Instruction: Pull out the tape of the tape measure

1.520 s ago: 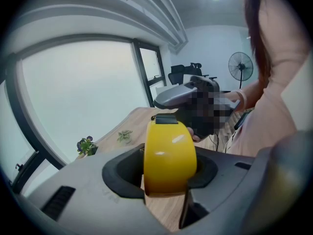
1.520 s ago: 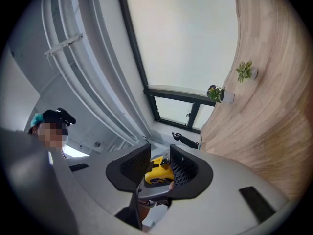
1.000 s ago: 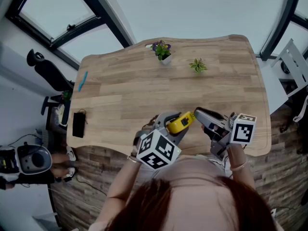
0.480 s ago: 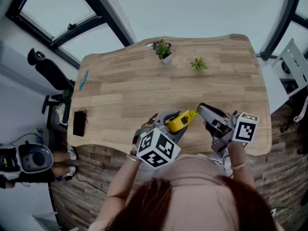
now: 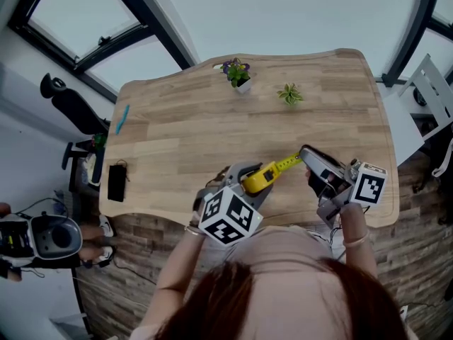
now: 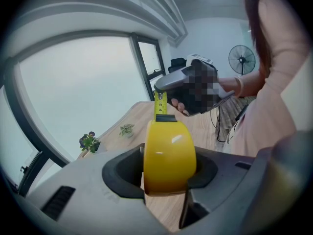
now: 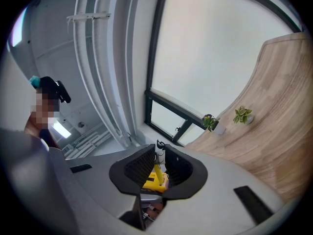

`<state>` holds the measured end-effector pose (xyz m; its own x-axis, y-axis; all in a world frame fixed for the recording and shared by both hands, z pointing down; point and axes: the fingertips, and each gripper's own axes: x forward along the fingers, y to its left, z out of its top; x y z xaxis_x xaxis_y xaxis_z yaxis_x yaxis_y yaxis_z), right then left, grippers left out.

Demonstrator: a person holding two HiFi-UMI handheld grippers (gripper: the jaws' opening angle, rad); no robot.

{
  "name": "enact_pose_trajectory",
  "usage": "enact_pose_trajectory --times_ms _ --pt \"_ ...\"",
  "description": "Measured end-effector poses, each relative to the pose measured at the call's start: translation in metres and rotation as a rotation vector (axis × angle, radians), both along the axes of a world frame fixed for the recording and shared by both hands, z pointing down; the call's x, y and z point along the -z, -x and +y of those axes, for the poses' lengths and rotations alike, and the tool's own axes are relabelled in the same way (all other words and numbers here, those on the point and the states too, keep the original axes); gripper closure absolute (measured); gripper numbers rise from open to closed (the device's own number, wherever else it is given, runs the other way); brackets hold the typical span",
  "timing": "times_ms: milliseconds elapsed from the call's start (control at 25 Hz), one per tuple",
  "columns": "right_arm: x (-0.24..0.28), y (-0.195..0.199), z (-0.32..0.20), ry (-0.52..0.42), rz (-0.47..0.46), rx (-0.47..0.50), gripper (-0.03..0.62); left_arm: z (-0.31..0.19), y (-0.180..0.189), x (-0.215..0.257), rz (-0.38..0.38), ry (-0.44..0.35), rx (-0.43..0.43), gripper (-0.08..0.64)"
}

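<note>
- Two handheld grippers meet over the near edge of a wooden table point(image 5: 177, 137), with a yellow tape measure point(image 5: 257, 181) between them.
- The left gripper point(image 5: 249, 178) has its jaws set fairly wide and clamped on the tape measure's round yellow case, one dark pad pressing on each flat side. The case stands on edge between the pads, its black mouth facing away from this gripper.
- A short stretch of yellow tape point(image 5: 287, 164) runs out of that mouth, off the table, straight across to the right gripper point(image 5: 304, 152).
- The right gripper's jaws are drawn narrow and pinch the tape's free end. In the right gripper view the metal end hook shows just above the ribbed pads, and the yellow case shows behind them.
- The two gripper tips are near each other but apart, joined only by the tape.
- Each gripper's marker cube sits at its back end, towards the person: the left cube point(image 5: 226, 217) and the right cube point(image 5: 370, 187).
- Beyond the grippers, near the table's far edge, stand a purple-flowered potted plant point(image 5: 238, 74) and a small green plant point(image 5: 289, 94).
- Well to the left of the left gripper lie a blue pen point(image 5: 122, 117) and a flat black object point(image 5: 115, 183) that is too small to identify.
</note>
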<state>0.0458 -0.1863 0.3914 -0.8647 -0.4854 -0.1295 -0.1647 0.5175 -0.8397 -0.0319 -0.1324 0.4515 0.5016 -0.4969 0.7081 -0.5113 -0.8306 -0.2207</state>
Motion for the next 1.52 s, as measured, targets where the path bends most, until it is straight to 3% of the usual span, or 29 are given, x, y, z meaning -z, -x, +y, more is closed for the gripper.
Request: enact_pose_trajectory --times_ms 1520 --pt "0.026 -0.057 -0.025 -0.055 -0.044 -0.138 0.536 0.001 0.027 -0.025 -0.036 0.048 -0.014 0.382"
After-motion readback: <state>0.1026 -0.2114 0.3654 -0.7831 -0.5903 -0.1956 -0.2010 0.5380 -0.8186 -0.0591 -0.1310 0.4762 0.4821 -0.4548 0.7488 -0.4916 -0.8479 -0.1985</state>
